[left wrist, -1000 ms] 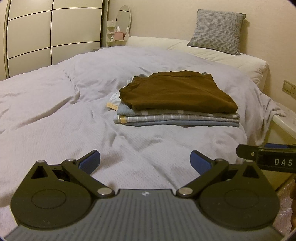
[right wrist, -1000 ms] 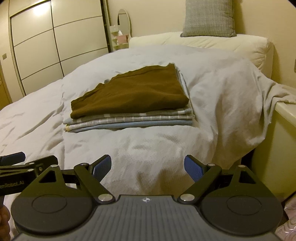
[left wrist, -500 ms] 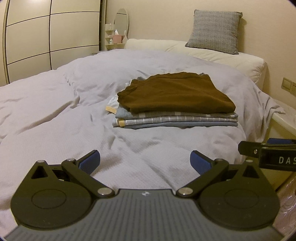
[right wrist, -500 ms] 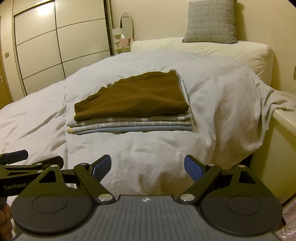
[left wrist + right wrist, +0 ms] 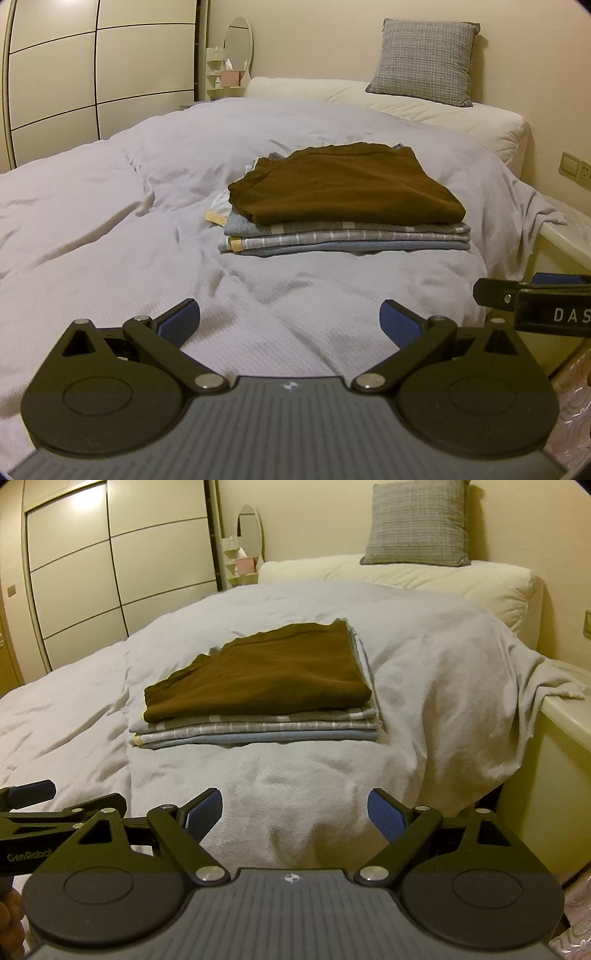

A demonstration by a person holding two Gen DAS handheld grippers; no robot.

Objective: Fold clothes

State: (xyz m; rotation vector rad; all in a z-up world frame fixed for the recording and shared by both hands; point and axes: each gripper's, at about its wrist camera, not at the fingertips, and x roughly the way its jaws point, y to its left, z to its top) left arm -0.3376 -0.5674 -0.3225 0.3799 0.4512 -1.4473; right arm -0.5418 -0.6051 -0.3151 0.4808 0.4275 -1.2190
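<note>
A folded brown garment (image 5: 343, 188) (image 5: 266, 675) lies on top of a neat stack of grey and blue striped folded clothes (image 5: 347, 238) (image 5: 258, 731) in the middle of the bed. My left gripper (image 5: 290, 325) hangs open over the near part of the duvet, well short of the stack, with nothing between its blue pads. My right gripper (image 5: 295, 814) is also open and holds nothing, at about the same distance. Each gripper shows at the edge of the other's view.
The pale grey duvet (image 5: 92, 229) covers the bed, with a white pillow (image 5: 443, 110) and a grey checked cushion (image 5: 424, 61) at the head. A wardrobe (image 5: 92, 81) stands on the left. A cream ledge (image 5: 565, 716) runs along the bed's right side.
Both grippers have dropped and pulled back a little from the stack, so the clothes sit lower and smaller in view. Both jaws stayed open.
</note>
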